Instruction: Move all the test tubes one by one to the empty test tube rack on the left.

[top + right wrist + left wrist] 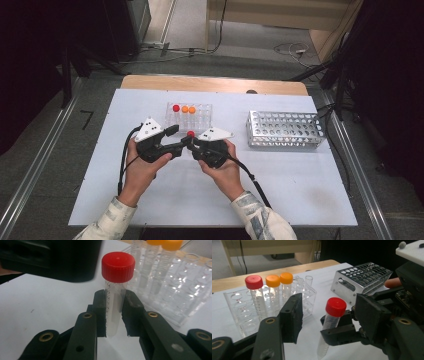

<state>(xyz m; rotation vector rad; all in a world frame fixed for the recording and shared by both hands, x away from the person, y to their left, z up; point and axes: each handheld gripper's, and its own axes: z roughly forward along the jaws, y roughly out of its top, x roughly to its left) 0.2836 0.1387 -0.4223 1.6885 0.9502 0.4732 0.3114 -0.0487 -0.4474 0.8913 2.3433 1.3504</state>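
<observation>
Right gripper view: tube [115, 305] in right tool [114, 315]

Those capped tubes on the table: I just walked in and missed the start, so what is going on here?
A person holds a gripper in each hand. The right gripper is shut on a clear plastic tube with a red screw cap, held upright. The left gripper stands open around that cap without touching it. Behind, a clear plastic rack holds three capped tubes; a perforated metal rack sits to its right.

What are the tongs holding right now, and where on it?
The right tongs clamp the red-capped tube by its clear body, just below the cap. The left tongs stand around it, pads not touching.
</observation>
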